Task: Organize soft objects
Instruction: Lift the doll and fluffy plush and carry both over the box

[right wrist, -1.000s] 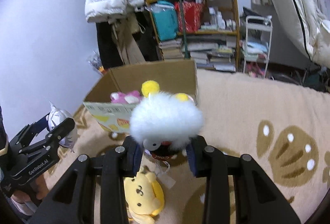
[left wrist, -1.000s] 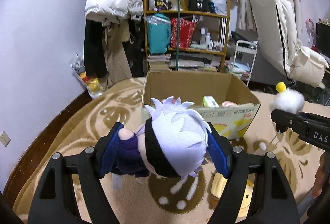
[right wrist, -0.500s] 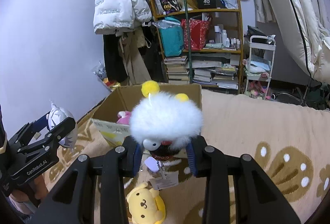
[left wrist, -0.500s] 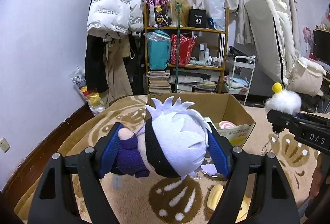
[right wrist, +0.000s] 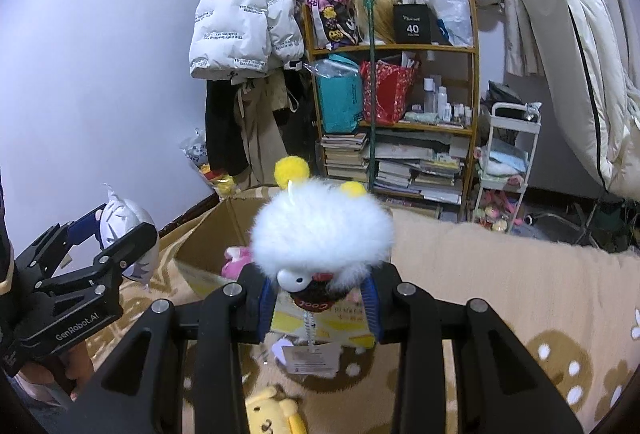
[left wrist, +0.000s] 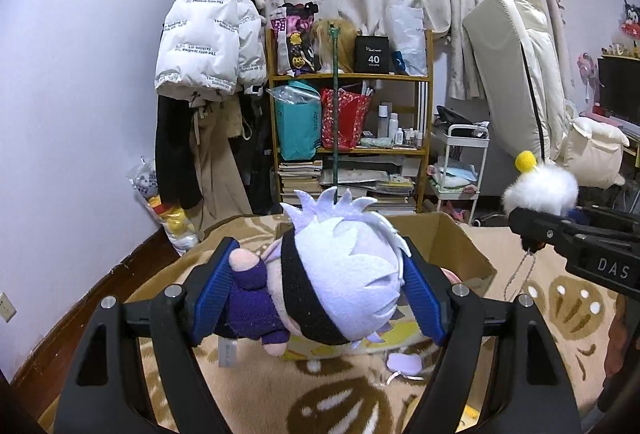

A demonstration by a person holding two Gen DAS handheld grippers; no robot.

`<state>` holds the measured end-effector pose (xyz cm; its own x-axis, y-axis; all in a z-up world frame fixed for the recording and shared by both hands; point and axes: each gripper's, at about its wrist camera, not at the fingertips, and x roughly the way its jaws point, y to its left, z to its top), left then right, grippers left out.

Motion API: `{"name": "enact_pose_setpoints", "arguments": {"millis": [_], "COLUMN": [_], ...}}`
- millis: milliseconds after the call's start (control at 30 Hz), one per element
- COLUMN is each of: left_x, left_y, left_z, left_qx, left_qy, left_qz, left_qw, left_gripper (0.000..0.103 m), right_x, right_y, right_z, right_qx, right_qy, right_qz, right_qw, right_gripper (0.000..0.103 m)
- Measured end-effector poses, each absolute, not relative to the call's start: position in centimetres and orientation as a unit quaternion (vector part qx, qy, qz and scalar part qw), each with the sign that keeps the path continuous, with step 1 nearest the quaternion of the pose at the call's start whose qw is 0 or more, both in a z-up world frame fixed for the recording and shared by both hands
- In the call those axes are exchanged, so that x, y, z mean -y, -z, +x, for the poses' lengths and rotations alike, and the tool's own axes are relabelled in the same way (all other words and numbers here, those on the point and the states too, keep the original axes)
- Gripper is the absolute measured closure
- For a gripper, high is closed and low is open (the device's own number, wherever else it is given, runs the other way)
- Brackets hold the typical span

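Observation:
My left gripper (left wrist: 320, 294) is shut on a white-haired plush doll (left wrist: 340, 274) in purple clothes, held above the rug in front of an open cardboard box (left wrist: 460, 246). My right gripper (right wrist: 318, 298) is shut on a fluffy white plush (right wrist: 320, 234) with yellow pom-poms, its paper tag hanging below. That gripper and plush also show in the left wrist view (left wrist: 540, 190), at the right. The box (right wrist: 212, 234) holds a pink plush (right wrist: 234, 262). A yellow dog plush (right wrist: 268, 414) lies on the rug below my right gripper.
A beige patterned rug (left wrist: 340, 402) covers the floor. Behind the box stand a cluttered wooden shelf (left wrist: 348, 138), hung coats (left wrist: 208, 46), a small white cart (left wrist: 460, 162) and an upright mattress (left wrist: 516, 74). The wall is at the left.
Both grippers have risen with their plushes still held; the box and the yellow plush now sit lower in both views.

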<state>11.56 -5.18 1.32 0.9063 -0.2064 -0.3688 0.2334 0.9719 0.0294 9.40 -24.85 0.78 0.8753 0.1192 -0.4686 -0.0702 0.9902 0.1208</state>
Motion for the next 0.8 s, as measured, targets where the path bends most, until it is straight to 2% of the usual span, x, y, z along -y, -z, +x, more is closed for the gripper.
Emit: {"name": "enact_pose_setpoints", "arguments": {"millis": [500,800], "left_x": [6.3,6.3], "left_y": [-0.9,1.3], "left_z": [15.8,17.6], "left_qx": [-0.170,-0.202], "left_qy": [0.089,0.104], "left_qz": [0.062,0.046], "left_qw": [0.980,0.973], "left_gripper": [0.025,0.024], "right_x": [26.5,28.2], "right_y": [-2.1,1.0], "right_z": [13.8,16.0], "right_qx": [-0.208,-0.246], "right_qy": [-0.054,-0.056], "right_qz": [0.069,0.101], "right_qw": [0.974,0.962], "right_gripper": [0.064,0.064]}}
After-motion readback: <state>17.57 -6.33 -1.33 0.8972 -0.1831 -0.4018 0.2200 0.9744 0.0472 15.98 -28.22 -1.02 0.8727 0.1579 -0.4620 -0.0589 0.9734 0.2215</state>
